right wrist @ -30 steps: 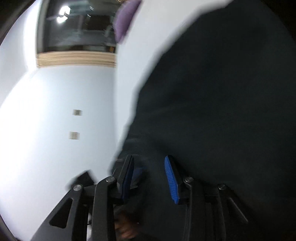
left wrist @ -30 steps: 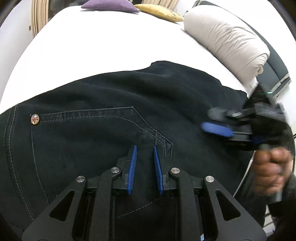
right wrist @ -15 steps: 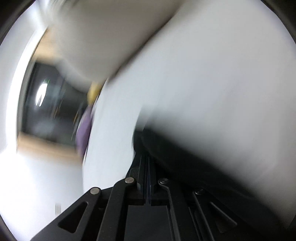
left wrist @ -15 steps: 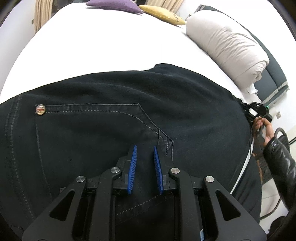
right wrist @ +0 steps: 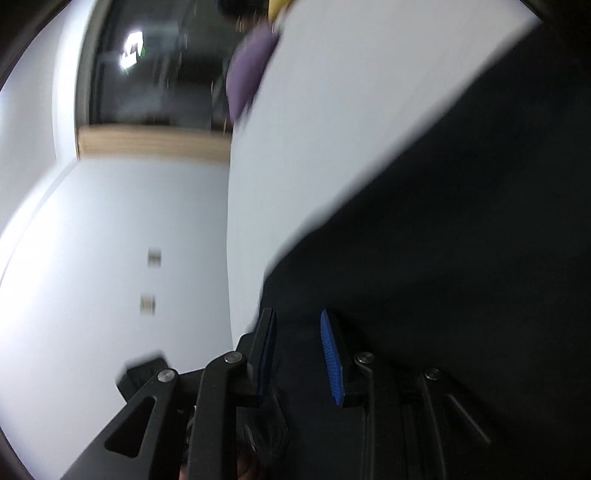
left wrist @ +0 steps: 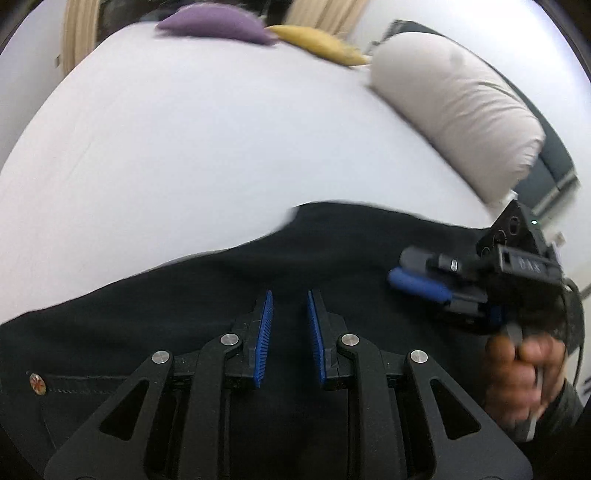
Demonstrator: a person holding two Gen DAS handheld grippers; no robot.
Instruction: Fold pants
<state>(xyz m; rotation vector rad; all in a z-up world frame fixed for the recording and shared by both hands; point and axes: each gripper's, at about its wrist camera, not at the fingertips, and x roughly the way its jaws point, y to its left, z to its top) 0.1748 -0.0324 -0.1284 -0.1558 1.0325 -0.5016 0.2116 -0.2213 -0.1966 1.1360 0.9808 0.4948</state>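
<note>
Left wrist view: your left gripper [left wrist: 289,325] sits low centre of the frame over the black pants [left wrist: 351,258], its blue pads a narrow gap apart with dark cloth showing between them; whether they pinch a fold or just hover, you cannot tell from this frame. Against the frame a second ago, the pants' far edge has dropped from mid-frame to the lower half, so more of the white bed sheet [left wrist: 184,147] shows. The pocket stitching that ran across the centre is gone from view; the rivet [left wrist: 38,383] has slid from left centre to the lower left edge. Your right gripper [left wrist: 413,273] is at the right edge, over the pants, gripped by your hand [left wrist: 524,373]. Half a second ago only a hand and sleeve showed there.

Right wrist view: the right gripper's jaws are opening, pads clearly apart, nothing pressed between them, only pants beyond. Half a second ago they were clamped together.

Hard to read: both frames are motion-blurred. The pants' lower part is cut off by the gripper bodies. The rolled duvet [left wrist: 454,122], purple cushion [left wrist: 218,26] and yellow cushion [left wrist: 317,44] sit along the top.
</note>
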